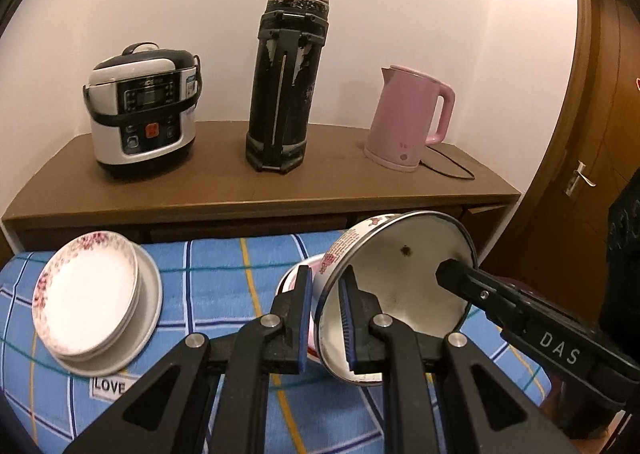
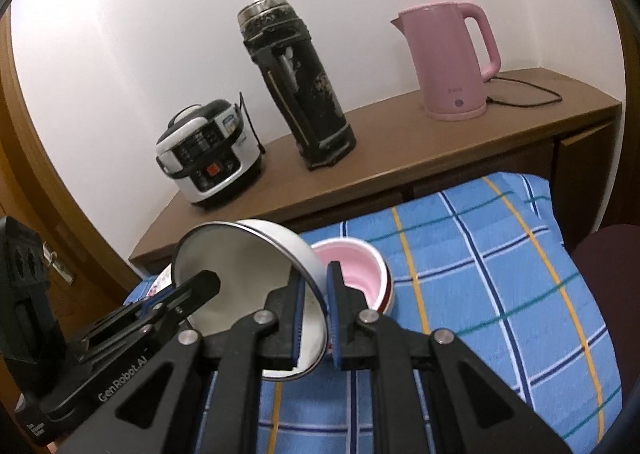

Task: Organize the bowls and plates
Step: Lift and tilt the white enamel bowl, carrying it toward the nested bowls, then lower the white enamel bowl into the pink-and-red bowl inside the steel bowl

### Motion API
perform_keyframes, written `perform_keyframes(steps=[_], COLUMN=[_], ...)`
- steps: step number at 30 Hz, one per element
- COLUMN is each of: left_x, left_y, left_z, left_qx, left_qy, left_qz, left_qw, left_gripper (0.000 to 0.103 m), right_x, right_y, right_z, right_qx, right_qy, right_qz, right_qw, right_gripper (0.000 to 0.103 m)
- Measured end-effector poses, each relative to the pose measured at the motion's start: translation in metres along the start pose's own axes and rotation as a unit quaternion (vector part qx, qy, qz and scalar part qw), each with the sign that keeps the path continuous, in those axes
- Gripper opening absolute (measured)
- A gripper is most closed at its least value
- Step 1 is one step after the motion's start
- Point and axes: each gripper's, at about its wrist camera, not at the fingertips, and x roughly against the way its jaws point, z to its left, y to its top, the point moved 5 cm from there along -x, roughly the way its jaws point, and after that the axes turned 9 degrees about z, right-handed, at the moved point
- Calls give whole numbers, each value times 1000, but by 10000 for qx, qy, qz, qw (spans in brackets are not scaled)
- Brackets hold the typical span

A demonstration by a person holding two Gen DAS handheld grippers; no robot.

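Bowl point(image 1: 400, 282), white enamel with a red flower pattern outside: clamped at its rim by both tools and tilted on edge above the blue checked cloth point(image 1: 224, 274). Left tool point(image 1: 325, 318) is closed on the near rim; right tool point(image 2: 314, 318) is closed on the opposite rim, its arm lettered "DAS". The other arm reads "GenRobot.AI". Mouth of the bowl faces the right tool.

Pink cup point(image 2: 360, 270): directly beyond and below the held bowl, on the cloth.

Plates point(image 1: 92, 294): a stack of shallow dishes to the left, nearer the left hand; likely the destination side. A "LOVE" label shows on the cloth beside them.

Tabletop point(image 1: 240, 178) behind: rice cooker point(image 1: 144, 110), black flask point(image 1: 286, 82), pink kettle point(image 1: 408, 118), lettering unreadable.
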Motion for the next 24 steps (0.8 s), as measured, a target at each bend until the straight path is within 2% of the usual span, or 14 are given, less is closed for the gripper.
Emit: perform_keyframes(steps=[10, 24], left_x=[-18, -35], left_y=[14, 12], left_z=[0, 3], left_qx=[25, 130], left_qy=[3, -34], left_qz=[91, 307], left_qw=[10000, 9994], left_gripper=[15, 15], right_x=[-10, -23], right_y=[13, 15], right_z=[-11, -16], right_qx=[-84, -73], right_qy=[-46, -192], right_qz=[61, 237], right_qw=[9999, 9995], right_gripper=[11, 11])
